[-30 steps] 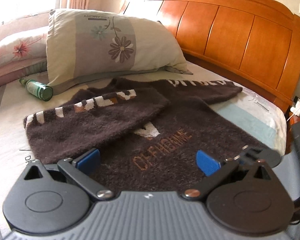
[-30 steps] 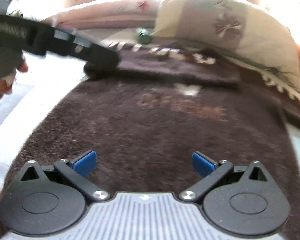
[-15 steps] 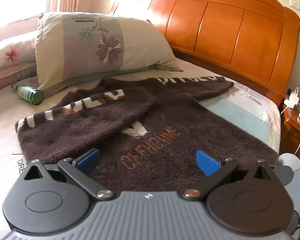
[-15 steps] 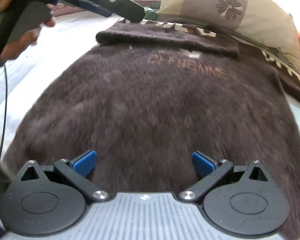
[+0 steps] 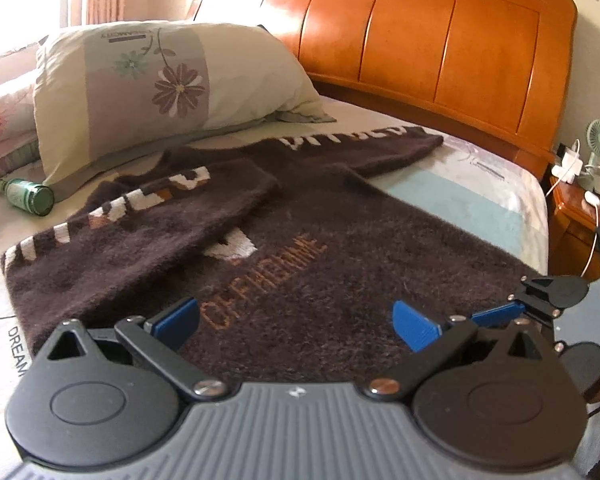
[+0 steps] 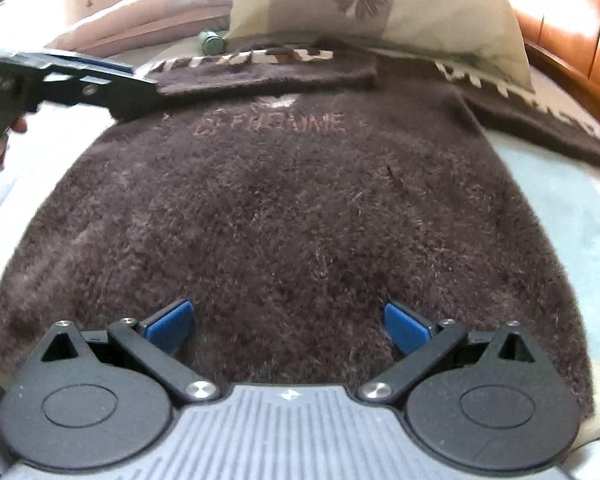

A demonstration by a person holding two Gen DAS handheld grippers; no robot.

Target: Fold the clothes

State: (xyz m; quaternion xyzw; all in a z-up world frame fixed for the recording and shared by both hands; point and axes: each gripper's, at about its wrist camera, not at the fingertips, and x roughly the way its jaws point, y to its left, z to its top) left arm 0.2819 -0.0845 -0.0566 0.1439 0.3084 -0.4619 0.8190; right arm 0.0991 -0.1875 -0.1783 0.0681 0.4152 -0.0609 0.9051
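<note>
Both sets of jaws are spread wide and grasp nothing: the right gripper (image 6: 286, 322) hovers at the near hem of the brown sweater (image 6: 292, 216), the left gripper (image 5: 296, 320) over its chest lettering. The sweater lies flat on the bed (image 5: 480, 196), one sleeve (image 5: 140, 224) already folded across, the far sleeve (image 5: 364, 146) outstretched, probably next, below the pillow (image 5: 160, 80).

Bed (image 5: 480, 196), wooden headboard (image 5: 420, 40): laid upon it are a brown sweater (image 5: 320, 280), a flowered pillow (image 5: 160, 80) and a green bottle (image 5: 26, 196).
</note>
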